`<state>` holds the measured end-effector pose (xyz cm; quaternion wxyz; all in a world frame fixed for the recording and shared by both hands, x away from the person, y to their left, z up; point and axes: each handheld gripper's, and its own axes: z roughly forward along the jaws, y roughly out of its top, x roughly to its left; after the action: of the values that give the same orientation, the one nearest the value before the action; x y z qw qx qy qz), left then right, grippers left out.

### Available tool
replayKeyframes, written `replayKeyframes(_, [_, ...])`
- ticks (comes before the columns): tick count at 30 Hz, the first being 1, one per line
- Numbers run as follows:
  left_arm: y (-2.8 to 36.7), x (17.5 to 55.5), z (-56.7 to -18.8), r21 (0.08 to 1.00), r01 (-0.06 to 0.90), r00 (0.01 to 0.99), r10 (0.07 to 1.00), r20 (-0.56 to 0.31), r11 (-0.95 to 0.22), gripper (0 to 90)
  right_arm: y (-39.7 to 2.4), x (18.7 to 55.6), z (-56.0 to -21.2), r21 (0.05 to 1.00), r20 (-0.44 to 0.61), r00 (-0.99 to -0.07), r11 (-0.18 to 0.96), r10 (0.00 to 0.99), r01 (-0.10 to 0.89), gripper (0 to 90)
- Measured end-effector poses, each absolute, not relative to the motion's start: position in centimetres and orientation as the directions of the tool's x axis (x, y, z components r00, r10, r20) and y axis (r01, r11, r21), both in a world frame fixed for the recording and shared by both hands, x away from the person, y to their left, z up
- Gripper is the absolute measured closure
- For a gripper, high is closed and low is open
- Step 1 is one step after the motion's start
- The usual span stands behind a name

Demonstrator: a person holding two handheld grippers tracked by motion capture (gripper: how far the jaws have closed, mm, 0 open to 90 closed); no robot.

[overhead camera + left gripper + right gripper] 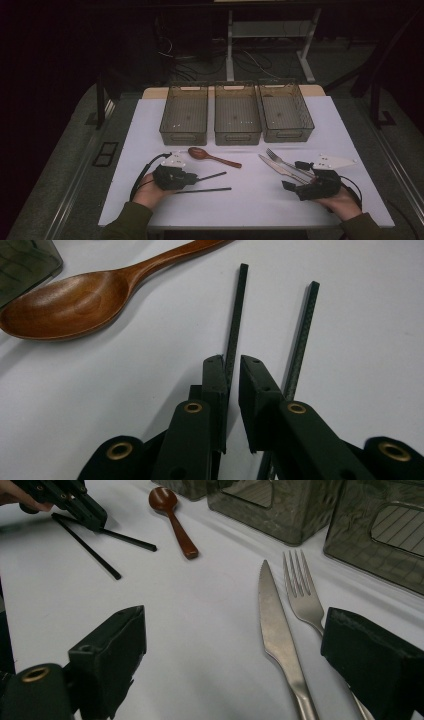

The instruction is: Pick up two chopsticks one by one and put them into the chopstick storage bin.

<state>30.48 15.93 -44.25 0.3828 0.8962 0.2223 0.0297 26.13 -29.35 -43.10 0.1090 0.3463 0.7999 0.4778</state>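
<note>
Two black chopsticks lie on the white table. My left gripper (196, 177) (232, 362) has its jaws drawn in to a narrow slit around the near end of one chopstick (212, 175) (239, 305). The second chopstick (205, 190) (302, 335) lies free just beside it. A brown wooden spoon (210, 156) (75, 305) (172, 515) rests a little farther back. My right gripper (292, 175) (235, 625) is wide open low over the table. The handles of a steel knife (277, 169) (275, 625) and fork (280, 159) (302, 595) run between its jaws without touching them.
Three smoky clear bins stand in a row at the back: left bin (183, 135), middle bin (237, 136), right bin (289, 134). The white sheet (250, 200) covers the table to its front edge. Cables and desk legs lie on the dark floor beyond.
</note>
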Motion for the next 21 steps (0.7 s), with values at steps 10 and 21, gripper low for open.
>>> replayKeyframes(10, [15.78, 30.68, -44.6, 0.686, 0.356, 0.908, 0.408, -0.093, -0.635, 82.4, -29.34, 26.1, -43.07, 0.839, 0.156, -0.736, 0.304, 0.659, 0.451, 10.3])
replayKeyframes(21, [15.97, 30.89, -44.75, 0.697, 0.334, 0.919, 0.382, -0.092, -0.634, 84.0, -29.32, 26.11, -43.16, 0.841, 0.159, -0.738, 0.302, 0.656, 0.449, 10.2])
